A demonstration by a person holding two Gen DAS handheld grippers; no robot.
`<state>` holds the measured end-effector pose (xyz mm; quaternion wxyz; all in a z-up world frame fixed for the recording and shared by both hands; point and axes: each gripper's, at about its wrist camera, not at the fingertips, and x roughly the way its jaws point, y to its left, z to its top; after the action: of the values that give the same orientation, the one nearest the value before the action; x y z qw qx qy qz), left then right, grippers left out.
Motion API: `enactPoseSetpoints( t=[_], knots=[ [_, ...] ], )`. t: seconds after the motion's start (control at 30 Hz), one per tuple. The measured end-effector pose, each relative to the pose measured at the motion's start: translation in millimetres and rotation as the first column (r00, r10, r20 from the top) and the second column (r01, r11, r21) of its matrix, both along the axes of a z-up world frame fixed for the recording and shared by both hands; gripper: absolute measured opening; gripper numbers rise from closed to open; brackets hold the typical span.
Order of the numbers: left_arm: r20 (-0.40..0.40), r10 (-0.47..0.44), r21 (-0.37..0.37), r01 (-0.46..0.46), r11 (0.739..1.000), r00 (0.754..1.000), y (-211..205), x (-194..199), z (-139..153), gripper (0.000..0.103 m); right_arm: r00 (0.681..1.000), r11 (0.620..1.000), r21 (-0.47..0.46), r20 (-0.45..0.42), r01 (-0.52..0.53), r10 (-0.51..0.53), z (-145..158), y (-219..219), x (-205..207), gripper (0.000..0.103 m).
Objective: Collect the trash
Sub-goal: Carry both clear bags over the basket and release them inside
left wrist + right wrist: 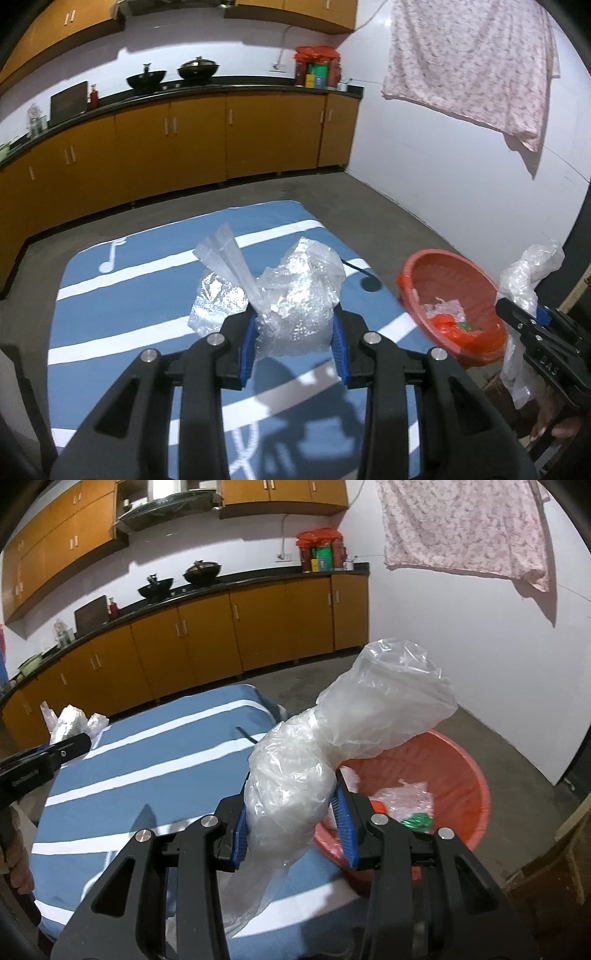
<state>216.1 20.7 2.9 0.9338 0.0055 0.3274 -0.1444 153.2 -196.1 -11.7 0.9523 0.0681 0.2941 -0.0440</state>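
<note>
Left wrist view: a crumpled wad of bubble wrap [295,310], with a clear plastic sleeve sticking up from it, sits pinched between the blue pads of the left gripper [295,345], which is narrowed onto it and carries it above the blue mat [122,295], over the mat's middle. Off the mat's right edge stands the red basin [458,314], lined with an orange bag; it already holds a few scraps of clear film and something green, so part of the collecting looks done.

In the right wrist view, the right gripper [293,830] is likewise clamped on a twisted clear plastic bag [332,753], whose loose top billows up over the basin's near rim [476,775]. This bag hangs just over the mat's right edge, beside the basin and partly above it, so it appears closest to being dropped in.

No other loose trash shows on the mat itself. By my judgement two pieces remain, one in each gripper: the bag almost at the basin, the bubble wrap well short of it, with the width of the mat's right half yet to cross.
</note>
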Motion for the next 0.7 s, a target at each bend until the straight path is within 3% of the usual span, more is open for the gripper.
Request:
enactPoseSetpoints(
  t=[0.7],
  knots=[
    [-0.061, -0.145, -0.005, 0.145, 0.989, 0.988, -90, 4, -24, 0.035, 0.993, 0.994, -0.039, -0.052, 0.101, -0.102, -20, -50, -7, 0.040]
  ],
)
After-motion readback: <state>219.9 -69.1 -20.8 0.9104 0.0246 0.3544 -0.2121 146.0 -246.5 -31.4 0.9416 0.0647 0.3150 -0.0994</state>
